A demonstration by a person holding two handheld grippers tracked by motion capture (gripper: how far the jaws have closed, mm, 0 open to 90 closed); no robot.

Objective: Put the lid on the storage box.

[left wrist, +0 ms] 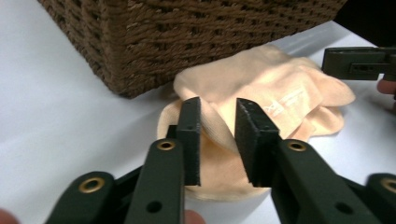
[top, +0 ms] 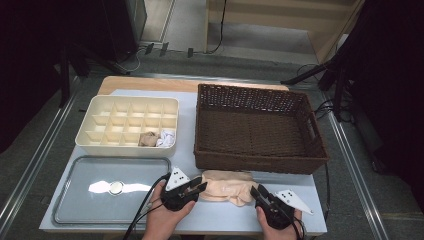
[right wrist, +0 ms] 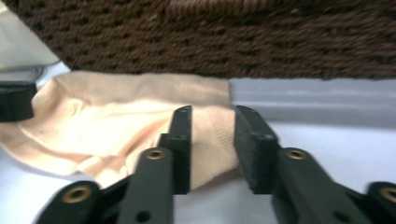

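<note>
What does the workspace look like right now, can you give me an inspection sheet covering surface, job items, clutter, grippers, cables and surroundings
Surface: pale table top, wooden edge at the far side.
Job's things: peach sock lying flat just in front of the wicker basket; the basket looks empty.
Clutter: cream divider tray with two rolled items in its near right compartments; grey metal tray at the near left.
Grippers: left gripper open, jaws astride one end of the sock; right gripper open over the other end.
Cables: black cable trailing from the left gripper.
Surroundings: grey floor, dark stands around the table.
</note>
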